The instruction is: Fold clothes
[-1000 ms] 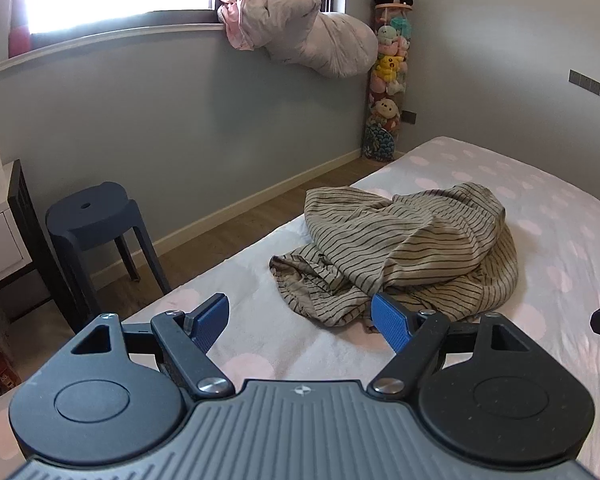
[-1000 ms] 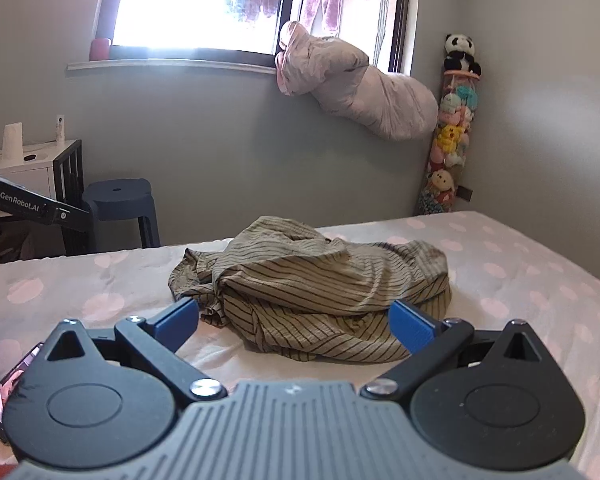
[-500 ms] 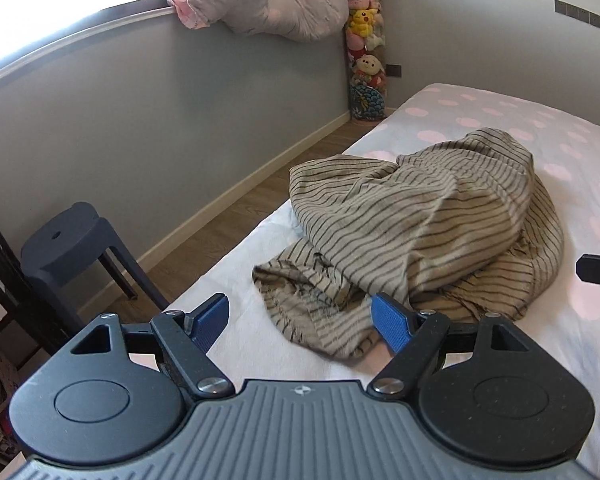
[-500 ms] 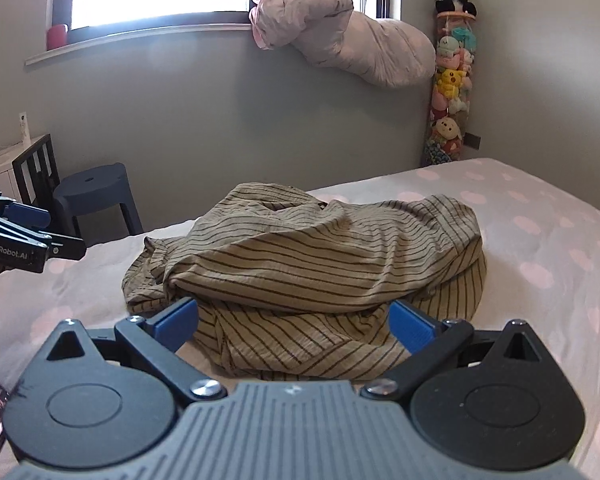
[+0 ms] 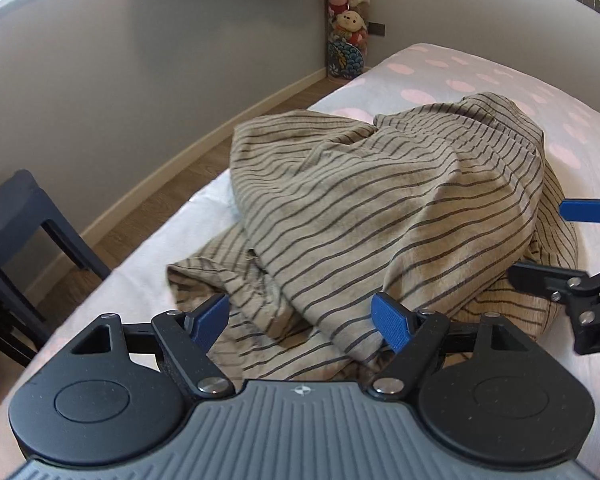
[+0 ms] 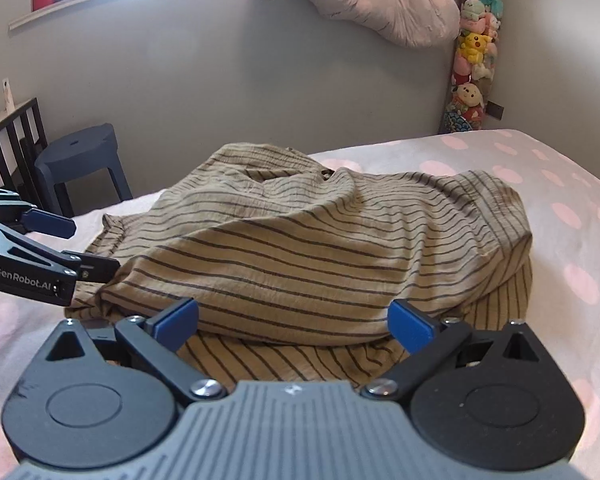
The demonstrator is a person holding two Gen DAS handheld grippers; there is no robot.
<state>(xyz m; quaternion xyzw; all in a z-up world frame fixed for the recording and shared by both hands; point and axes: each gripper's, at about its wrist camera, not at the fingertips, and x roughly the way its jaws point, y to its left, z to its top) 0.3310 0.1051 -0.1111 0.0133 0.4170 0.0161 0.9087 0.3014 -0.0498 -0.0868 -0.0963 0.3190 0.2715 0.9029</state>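
- Left wrist view: the left hand-held gripper [image 5: 302, 320] is released, pads spread over the near hem of the striped garment [image 5: 384, 216], which lies crumpled on the bed [image 5: 480, 76]. The right hand-held gripper [image 5: 556, 240] enters at 3 o'clock, also released.
- To do this well, I judge each should pinch a single layer at an edge, then lift and spread the cloth.
- Right wrist view: the right hand-held gripper [image 6: 294, 320] hovers released at the heap's near edge; the left one sits at 9 o'clock. Only here does the neck opening [image 6: 266, 174] show, plus the stool [image 6: 80, 156] at 10 o'clock.
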